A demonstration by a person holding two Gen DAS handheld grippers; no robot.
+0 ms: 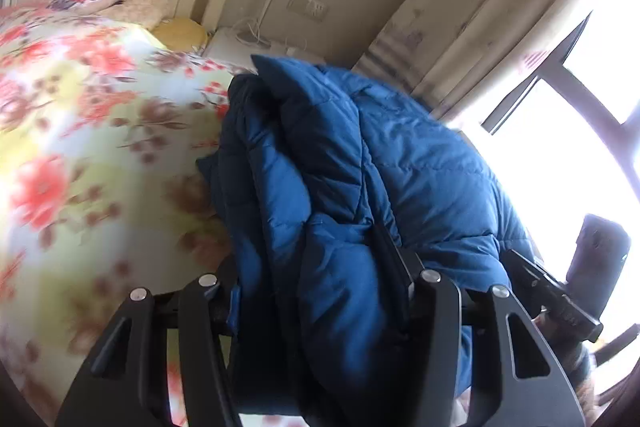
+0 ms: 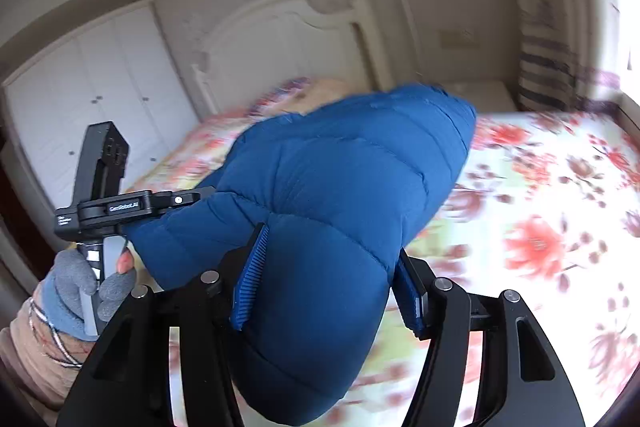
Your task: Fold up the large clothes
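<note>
The flowered bed point(image 2: 540, 187) fills the ground from 9 to 3 o'clock. Above it, at centre, hangs the blue padded jacket point(image 2: 340, 187), clamped by the right tool point(image 2: 332, 279) and the left tool point(image 1: 320, 267), both half closed on bunched fabric.

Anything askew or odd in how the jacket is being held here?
The blue quilted puffer jacket is bunched into a thick wad, not spread flat on the floral bedspread. Both the left tongs and right tongs clamp bulky folds. Nothing looks torn or spilled.
</note>
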